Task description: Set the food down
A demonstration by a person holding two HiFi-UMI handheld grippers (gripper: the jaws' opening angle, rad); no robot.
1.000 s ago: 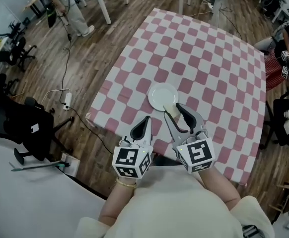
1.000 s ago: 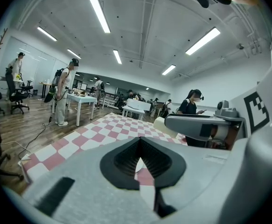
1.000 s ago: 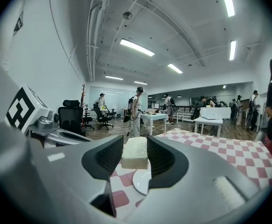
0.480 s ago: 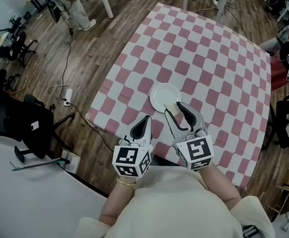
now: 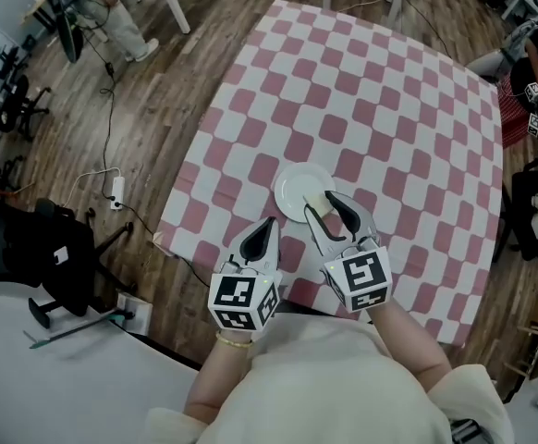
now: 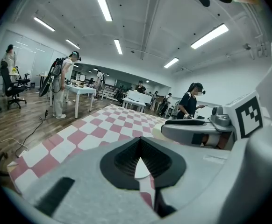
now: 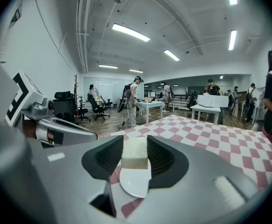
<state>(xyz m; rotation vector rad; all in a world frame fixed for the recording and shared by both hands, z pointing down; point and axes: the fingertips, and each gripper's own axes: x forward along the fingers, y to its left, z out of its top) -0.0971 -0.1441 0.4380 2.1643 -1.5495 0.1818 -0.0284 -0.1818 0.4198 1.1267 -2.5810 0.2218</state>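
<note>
Head view: the food (image 5: 318,202) shows only as a pale sliver, mostly hidden between the right gripper's (image 5: 330,213) jaws at the plate's (image 5: 295,189) near edge.

Left gripper view: the left gripper (image 6: 139,148) is closed and empty beside the plate.

Right gripper view: the jaws clamp the food above the plate, its long axis running along them.

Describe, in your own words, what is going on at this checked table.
A person holds a gripper in each hand over a table with a pink-and-white checked cloth. The right gripper is shut on a pale block of food, held over the near edge of a white plate; the block is not yet let go. The left gripper is shut on nothing and sits beside the right one, taking no part.
</note>
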